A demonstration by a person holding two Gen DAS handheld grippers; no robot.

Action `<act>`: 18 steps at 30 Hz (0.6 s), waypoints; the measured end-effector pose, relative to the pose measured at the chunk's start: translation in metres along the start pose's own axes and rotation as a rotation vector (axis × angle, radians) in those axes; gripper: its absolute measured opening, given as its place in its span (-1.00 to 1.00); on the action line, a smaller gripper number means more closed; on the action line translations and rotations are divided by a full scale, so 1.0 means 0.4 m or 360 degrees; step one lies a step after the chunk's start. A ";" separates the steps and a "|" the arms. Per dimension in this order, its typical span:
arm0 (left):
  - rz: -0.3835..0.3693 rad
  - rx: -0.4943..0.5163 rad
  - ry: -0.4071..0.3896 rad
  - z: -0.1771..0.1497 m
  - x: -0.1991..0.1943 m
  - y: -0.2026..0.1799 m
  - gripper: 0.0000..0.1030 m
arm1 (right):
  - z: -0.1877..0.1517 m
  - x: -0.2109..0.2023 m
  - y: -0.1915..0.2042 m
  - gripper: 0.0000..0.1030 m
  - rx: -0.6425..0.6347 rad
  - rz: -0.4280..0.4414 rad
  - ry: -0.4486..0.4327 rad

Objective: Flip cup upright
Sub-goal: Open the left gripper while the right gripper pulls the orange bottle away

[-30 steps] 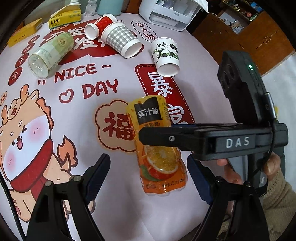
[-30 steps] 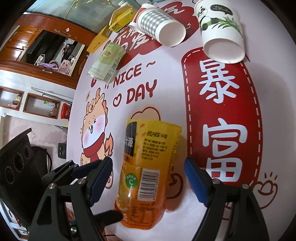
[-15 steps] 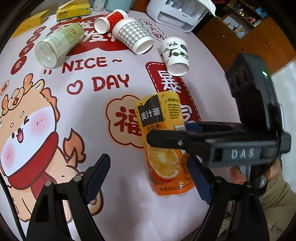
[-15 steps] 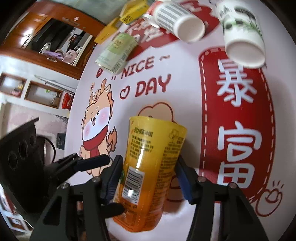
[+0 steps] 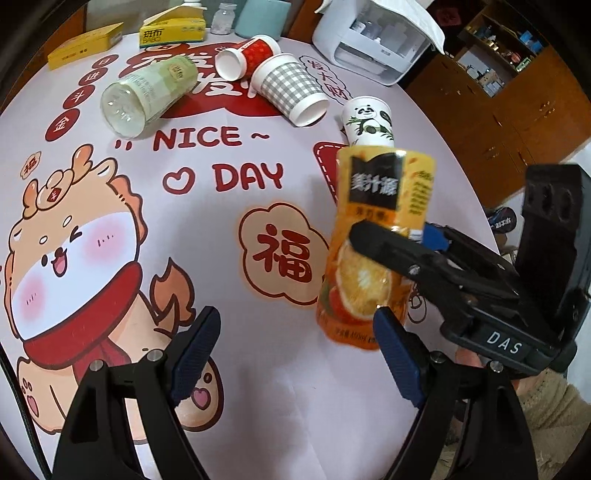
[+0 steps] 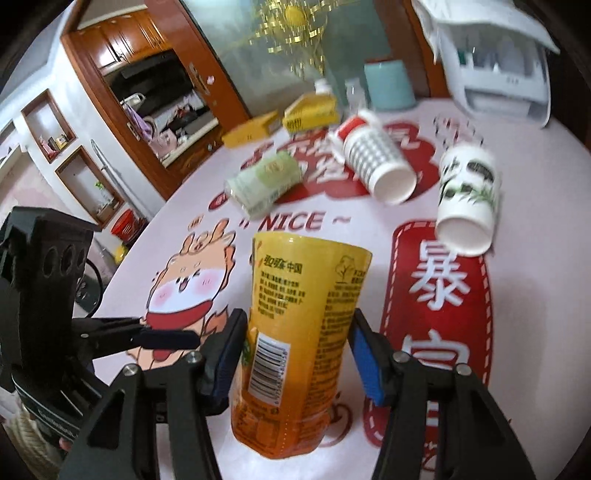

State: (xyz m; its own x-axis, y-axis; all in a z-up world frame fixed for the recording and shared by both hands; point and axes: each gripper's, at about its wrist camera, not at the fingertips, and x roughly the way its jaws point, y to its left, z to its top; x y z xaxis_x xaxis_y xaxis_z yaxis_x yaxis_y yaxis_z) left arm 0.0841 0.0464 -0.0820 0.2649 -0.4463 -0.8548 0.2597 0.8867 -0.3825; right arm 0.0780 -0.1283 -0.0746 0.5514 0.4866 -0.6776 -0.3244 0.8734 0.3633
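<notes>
The orange juice cup, cut from a yellow-orange bottle, stands nearly upright with its base near the tablecloth. My right gripper is shut on its middle, blue pads pressing both sides. In the left wrist view the cup tilts slightly, with the right gripper's fingers around it. My left gripper is open and empty, low and just left of the cup.
Lying on the printed tablecloth at the back: a panda cup, a grey checked cup, a red cup and a green bottle cup. Yellow boxes and a white machine stand behind.
My right gripper closed on the lying orange cup and turned it up from flat to nearly upright. The left gripper stayed open and drew back to the left.
</notes>
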 end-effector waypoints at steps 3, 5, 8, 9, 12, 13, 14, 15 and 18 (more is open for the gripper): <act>0.0015 -0.0021 -0.0015 -0.003 0.003 0.007 0.62 | -0.005 -0.008 0.004 0.08 -0.0046 -0.0040 -0.0110; 0.0020 -0.0042 -0.0026 -0.005 0.003 0.014 0.62 | -0.010 -0.010 0.006 0.08 -0.0085 -0.0078 -0.0180; 0.0033 -0.0089 -0.0049 -0.005 0.001 0.029 0.62 | -0.020 -0.013 0.016 0.08 -0.0137 -0.0125 -0.0257; 0.0036 -0.0100 -0.0057 -0.005 -0.001 0.033 0.62 | -0.025 -0.014 0.022 0.08 -0.0166 -0.0150 -0.0291; 0.0044 -0.0130 -0.0088 -0.005 -0.011 0.045 0.62 | -0.040 -0.014 0.039 0.08 -0.0237 -0.0186 -0.0352; 0.0048 -0.0133 -0.0095 -0.004 -0.011 0.046 0.62 | -0.044 -0.015 0.044 0.08 -0.0253 -0.0194 -0.0363; 0.0053 -0.0135 -0.0104 -0.005 -0.015 0.047 0.62 | -0.047 -0.017 0.049 0.08 -0.0268 -0.0200 -0.0373; 0.0057 -0.0135 -0.0112 -0.005 -0.017 0.047 0.62 | -0.052 -0.020 0.054 0.08 -0.0284 -0.0209 -0.0384; 0.0065 -0.0128 -0.0129 -0.007 -0.025 0.044 0.62 | -0.068 -0.033 0.062 0.08 -0.0306 -0.0225 -0.0407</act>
State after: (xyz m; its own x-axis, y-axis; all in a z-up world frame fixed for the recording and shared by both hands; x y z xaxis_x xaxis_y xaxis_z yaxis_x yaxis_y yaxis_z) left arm 0.0835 0.0668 -0.0811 0.3490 -0.4147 -0.8404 0.1725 0.9098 -0.3774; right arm 0.0418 -0.1136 -0.0739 0.7679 0.3715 -0.5218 -0.3566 0.9247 0.1334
